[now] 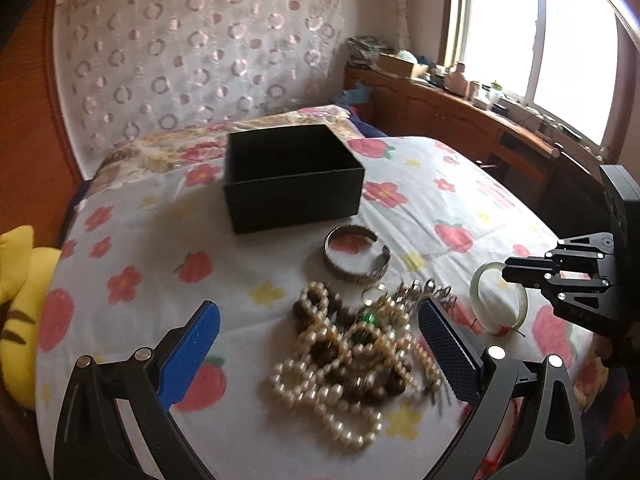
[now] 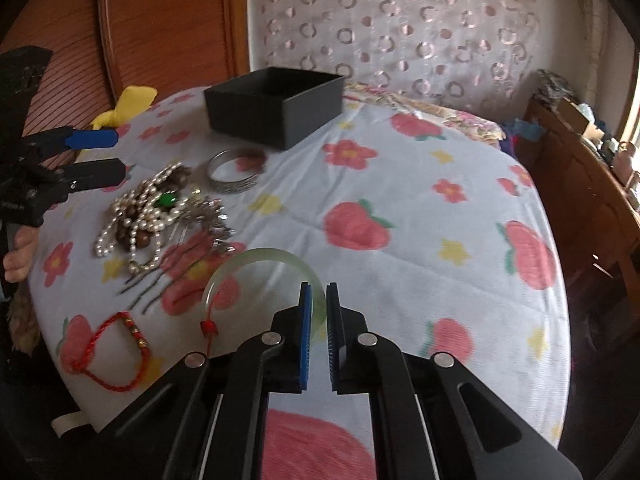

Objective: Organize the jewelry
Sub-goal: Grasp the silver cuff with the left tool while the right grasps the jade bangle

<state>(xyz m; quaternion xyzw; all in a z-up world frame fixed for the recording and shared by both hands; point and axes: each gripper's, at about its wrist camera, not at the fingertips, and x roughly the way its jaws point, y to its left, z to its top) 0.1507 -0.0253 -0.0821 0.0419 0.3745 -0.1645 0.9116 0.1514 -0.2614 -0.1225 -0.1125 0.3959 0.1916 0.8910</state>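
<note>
Jade-green bangle (image 2: 264,258): we have its near rim pinched between the blue pads of our right gripper (image 2: 319,308); the far arc looks raised off the bedspread (image 2: 420,184), and a red cord with a bead hangs from its left side.
Right gripper: fingers drawn close together, clamped on the bangle's rim.
Left gripper (image 1: 320,344): fingers spread wide and holding nothing; they straddle the jewelry pile (image 1: 348,356) from above, and we cannot tell whether the pads touch it.
Jewelry pile: pearl strands tangled with dark brown beads, a green stone and small metal pieces, heaped on the bedspread left of the bangle in the right wrist view.
Silver bangle (image 1: 357,255): lies flat between the pile and the black box, apart from both.
Black box (image 1: 292,178): open-topped, sitting on the bedspread beyond the silver bangle; what we see of its inside is bare dark wall, with the floor mostly hidden by the near side.
Red woven bracelet (image 2: 116,350): lies by itself near the bed's edge, left of our right gripper.
Hairpins (image 2: 160,284): thin dark pins just beside the pile, toward the red bracelet.
</note>
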